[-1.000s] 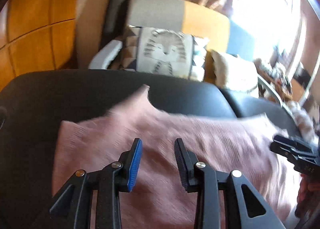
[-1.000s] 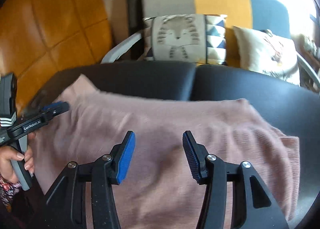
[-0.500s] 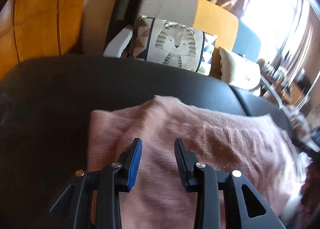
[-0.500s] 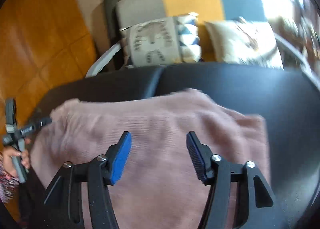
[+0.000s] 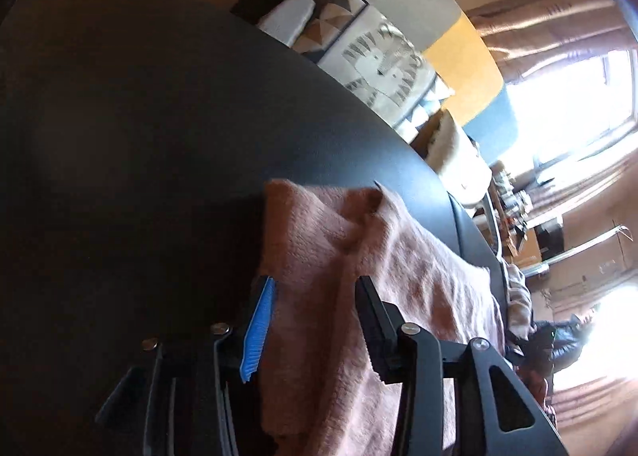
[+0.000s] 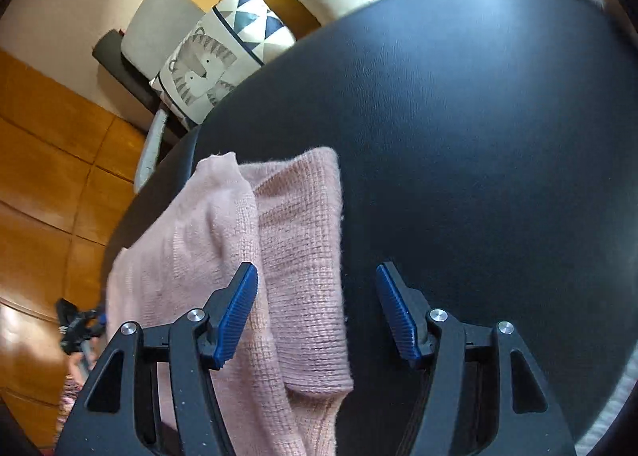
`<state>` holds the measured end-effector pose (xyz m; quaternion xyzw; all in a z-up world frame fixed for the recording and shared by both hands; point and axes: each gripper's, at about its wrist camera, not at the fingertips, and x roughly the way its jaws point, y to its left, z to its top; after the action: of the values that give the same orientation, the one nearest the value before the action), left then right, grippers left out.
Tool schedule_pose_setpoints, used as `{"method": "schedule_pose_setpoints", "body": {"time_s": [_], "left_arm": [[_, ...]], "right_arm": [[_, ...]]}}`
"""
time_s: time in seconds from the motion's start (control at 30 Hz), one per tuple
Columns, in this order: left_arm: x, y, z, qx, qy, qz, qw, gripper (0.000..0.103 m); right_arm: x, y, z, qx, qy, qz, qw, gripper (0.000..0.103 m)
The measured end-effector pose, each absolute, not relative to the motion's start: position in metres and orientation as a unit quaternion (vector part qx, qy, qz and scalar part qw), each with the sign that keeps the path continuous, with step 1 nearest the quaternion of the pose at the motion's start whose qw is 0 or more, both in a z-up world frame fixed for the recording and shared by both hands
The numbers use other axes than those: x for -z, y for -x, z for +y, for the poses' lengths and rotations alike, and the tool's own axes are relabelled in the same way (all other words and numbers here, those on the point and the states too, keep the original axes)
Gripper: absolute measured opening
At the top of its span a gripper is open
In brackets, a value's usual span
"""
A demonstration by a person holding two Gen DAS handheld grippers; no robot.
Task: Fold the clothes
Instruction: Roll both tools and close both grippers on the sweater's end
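both cameras have tilted since half a second ago, and the left gripper [image 5: 315, 320] and right gripper [image 6: 315, 312], fingers wide apart and holding nothing, hover at opposite side edges of the pink knit sweater [image 6: 295, 240] at lower centre, probably to fold it on the black cushion [image 6: 478, 137].

- left gripper [image 5: 315, 312]: jaws apart, nothing clamped, camera view rolled hard to one side
- right gripper [image 6: 317, 310]: jaws wide apart, nothing between the pads [image 6: 235, 314], view tilted the other way
- left gripper also visible small and blurry at left edge of right wrist view [image 6: 77, 326]

Blown-out window [image 5: 574, 105] glare at right, dim blurred foreground, strong fisheye edge curvature.
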<state>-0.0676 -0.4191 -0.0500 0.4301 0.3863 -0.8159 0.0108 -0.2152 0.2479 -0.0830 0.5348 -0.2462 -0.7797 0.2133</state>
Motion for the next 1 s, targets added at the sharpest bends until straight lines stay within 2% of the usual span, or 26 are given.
{"method": "schedule_pose_setpoints", "body": {"time_s": [0.17, 0.33, 0.5, 0.63, 0.83, 0.93, 0.97, 1.0], "left_arm": [[0.064, 0.060, -0.436, 0.790, -0.426, 0.440, -0.006, 0.047], [0.079, 0.066, -0.432, 0.769, -0.429, 0.471, -0.062, 0.049], [0.090, 0.069, -0.432, 0.735, -0.404, 0.534, -0.109, 0.053], [0.087, 0.074, -0.426, 0.736, -0.403, 0.527, -0.134, 0.056], [0.068, 0.092, -0.402, 0.767, -0.442, 0.446, -0.131, 0.060], [0.064, 0.099, -0.384, 0.786, -0.467, 0.386, -0.121, 0.061], [0.063, 0.099, -0.379, 0.795, -0.468, 0.368, -0.116, 0.061], [0.061, 0.097, -0.377, 0.800, -0.467, 0.359, -0.115, 0.061]], "right_arm": [[0.091, 0.220, 0.247, 0.745, -0.540, -0.295, 0.257, 0.079], [0.090, 0.224, 0.230, 0.734, -0.553, -0.276, 0.282, 0.079], [0.091, 0.231, 0.218, 0.720, -0.564, -0.269, 0.302, 0.081], [0.091, 0.236, 0.212, 0.710, -0.570, -0.276, 0.308, 0.088], [0.083, 0.229, 0.191, 0.740, -0.567, -0.194, 0.304, 0.088], [0.078, 0.223, 0.178, 0.760, -0.561, -0.141, 0.295, 0.084], [0.077, 0.221, 0.174, 0.769, -0.561, -0.117, 0.284, 0.076], [0.075, 0.219, 0.171, 0.778, -0.560, -0.092, 0.270, 0.063]]}}
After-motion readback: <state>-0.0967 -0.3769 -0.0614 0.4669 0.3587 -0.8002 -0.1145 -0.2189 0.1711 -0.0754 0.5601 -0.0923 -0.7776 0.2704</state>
